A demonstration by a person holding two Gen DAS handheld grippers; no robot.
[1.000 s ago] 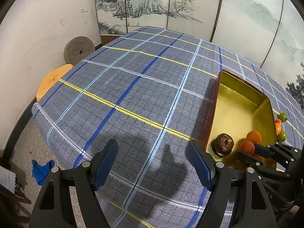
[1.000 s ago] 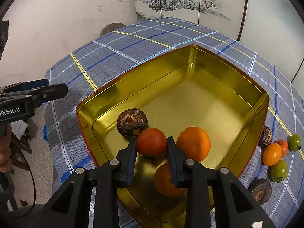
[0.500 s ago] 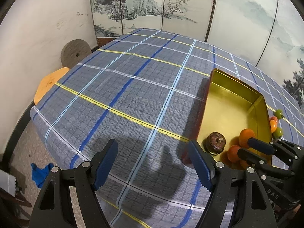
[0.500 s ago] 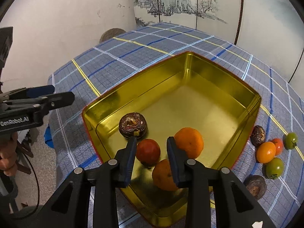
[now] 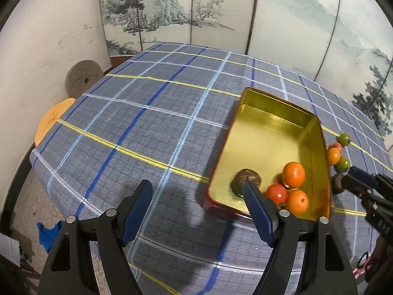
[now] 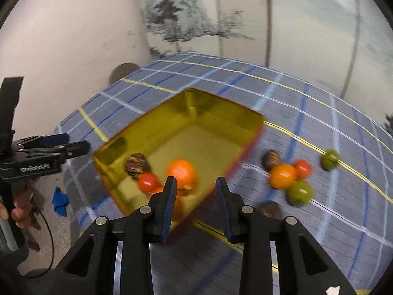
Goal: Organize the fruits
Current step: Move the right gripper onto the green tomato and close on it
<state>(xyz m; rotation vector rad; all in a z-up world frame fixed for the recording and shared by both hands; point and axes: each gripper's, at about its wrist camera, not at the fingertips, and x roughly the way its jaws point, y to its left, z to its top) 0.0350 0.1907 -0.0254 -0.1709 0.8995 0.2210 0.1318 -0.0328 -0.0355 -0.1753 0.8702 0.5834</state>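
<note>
With four fruits already in the shallow gold metal tray with the red outer rim [image 5: 267,145], this looks like the gap between one drop-off and the next pick. Tray contents, all bunched at the near end: dark brown wrinkled fruit [image 5: 245,179], large orange tangerine [image 5: 293,174], red tomato-like fruit [image 5: 276,194], second orange fruit [image 5: 297,201].

Right gripper [image 6: 196,198]: jaws parted a moderate gap, nothing between them, held above the tray's near corner. Its frame is motion-blurred, so my guess is it's swinging toward the loose fruit.

Left gripper [image 5: 196,209]: jaws wide apart, holding nothing, hovering over the blue plaid tablecloth [image 5: 137,113] on the worktop, left of the tray. Probably parked there to leave the right side a clear path.

Still loose on the cloth, right of the tray: dark brown fruit [image 6: 271,159], orange fruit [image 6: 283,175], small red fruit [image 6: 303,168] touching it, green fruit [image 6: 299,191] just beside, another green fruit [image 6: 330,159] set apart, and a dark blurred one [image 6: 270,209] near the right jaw.

View differences:
- Right wrist shows the whole loose group; in the left wrist view the tray's far wall and the right gripper partly hide it.
- Left wrist is sharp and shows the tray's four fruits separately; in the right wrist view the lowest orange one sits mostly behind a jaw.
- Right wrist also shows the person's hand [image 6: 14,211] on the left gripper's handle.
</note>
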